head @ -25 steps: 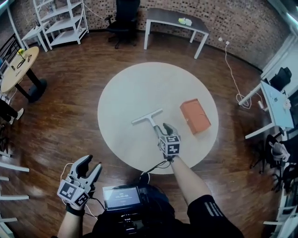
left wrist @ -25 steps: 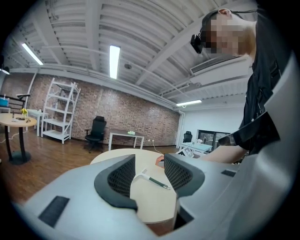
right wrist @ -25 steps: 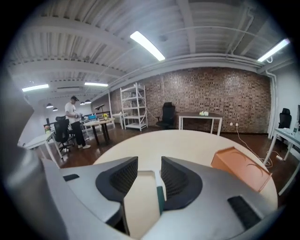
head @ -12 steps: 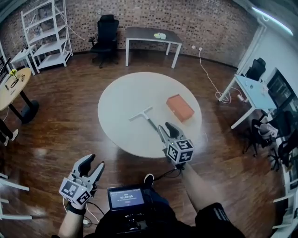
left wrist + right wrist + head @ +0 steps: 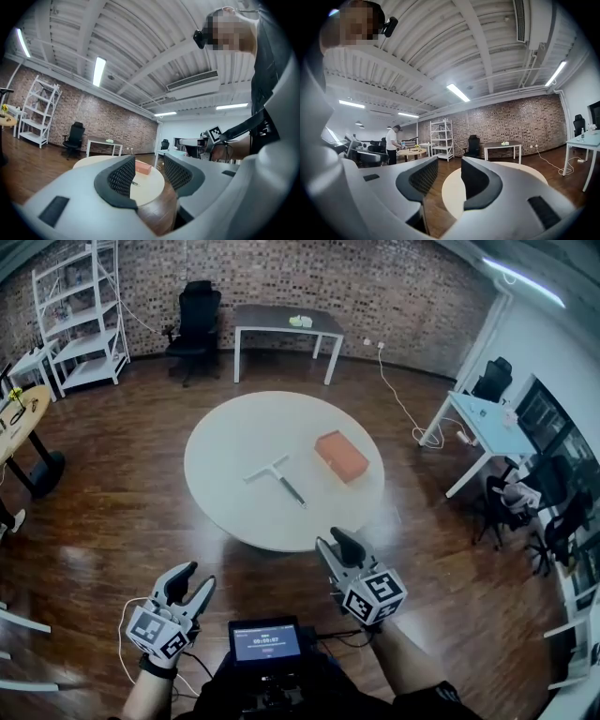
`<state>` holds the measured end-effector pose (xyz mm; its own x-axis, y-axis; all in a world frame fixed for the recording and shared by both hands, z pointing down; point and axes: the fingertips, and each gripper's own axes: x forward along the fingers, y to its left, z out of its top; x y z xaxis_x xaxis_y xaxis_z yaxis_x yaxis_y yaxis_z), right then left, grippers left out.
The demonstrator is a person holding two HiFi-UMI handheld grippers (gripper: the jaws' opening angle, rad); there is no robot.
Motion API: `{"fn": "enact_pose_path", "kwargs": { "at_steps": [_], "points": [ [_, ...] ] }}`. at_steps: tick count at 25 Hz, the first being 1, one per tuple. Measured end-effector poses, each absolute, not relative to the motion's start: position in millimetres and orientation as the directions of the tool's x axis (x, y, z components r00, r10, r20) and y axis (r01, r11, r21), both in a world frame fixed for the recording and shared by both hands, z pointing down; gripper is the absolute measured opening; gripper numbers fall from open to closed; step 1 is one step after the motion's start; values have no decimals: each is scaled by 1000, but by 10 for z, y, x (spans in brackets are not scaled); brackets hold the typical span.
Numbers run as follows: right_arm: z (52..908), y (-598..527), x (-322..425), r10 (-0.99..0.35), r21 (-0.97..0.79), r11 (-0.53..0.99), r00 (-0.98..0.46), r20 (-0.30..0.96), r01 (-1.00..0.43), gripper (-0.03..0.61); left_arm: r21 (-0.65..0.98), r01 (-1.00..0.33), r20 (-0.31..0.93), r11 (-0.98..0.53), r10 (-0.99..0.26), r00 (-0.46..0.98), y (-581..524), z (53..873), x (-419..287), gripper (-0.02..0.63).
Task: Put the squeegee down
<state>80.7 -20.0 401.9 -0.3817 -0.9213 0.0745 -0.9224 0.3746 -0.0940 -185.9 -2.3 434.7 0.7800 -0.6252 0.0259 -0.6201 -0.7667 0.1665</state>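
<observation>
The squeegee point(image 5: 277, 480) lies flat on the round white bench point(image 5: 230, 432), a little left of its middle. Its blade faces the far left and its dark handle points to the near right. Nothing touches it. Just to its right, and apart from it, sits an orange box point(image 5: 341, 456).

We find both claws off the bench, over the wooden floor point(image 5: 122, 493) on the near side. The right claw point(image 5: 332, 545) hovers just past the bench's near rim, well apart from the squeegee. Its jaws stand apart with nothing between them (its own view shows only floor and the bench's edge between the ribbed pads point(image 5: 421, 176)). The left claw point(image 5: 195, 577) hangs lower and to the near left, farther from the bench. It is likewise spread and empty, and the bench and the orange box show far off between its pads point(image 5: 123, 176).

A small lit screen point(image 5: 267, 641) sits at the person's waist between the two arms. Against the far brick wall we make out a black office chair point(image 5: 197, 310), a grey table point(image 5: 286, 322) and white shelving point(image 5: 80, 306).
</observation>
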Motion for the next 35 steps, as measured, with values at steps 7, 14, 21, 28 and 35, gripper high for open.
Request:
{"fn": "enact_pose_path", "kwargs": {
  "at_steps": [7,14,21,28,35],
  "points": [
    [4310,392,1024,-907,-112,386,-399,134,-916,187,173,-636,34,-752,-641,767,139,4396,-1653,201],
    [4519,590,1443,-924,-164,315,-342,172,-935,161,170,-649,60,-741,-650,758,217,4438,-1456,201],
    [4483,533,1497,-923,-156,331,-354,152,-931,154,162,-650,55,-742,-651,757,238,4406,-1309,201],
    [4475,459,1490,-920,-169,343,-367,135,-924,153,163,-657,56,-736,-658,751,230,4376,-1255,201],
    [4463,398,1468,-919,-174,347,-372,134,-921,153,166,-660,55,-733,-661,748,208,4369,-1244,201]
  ]
}}
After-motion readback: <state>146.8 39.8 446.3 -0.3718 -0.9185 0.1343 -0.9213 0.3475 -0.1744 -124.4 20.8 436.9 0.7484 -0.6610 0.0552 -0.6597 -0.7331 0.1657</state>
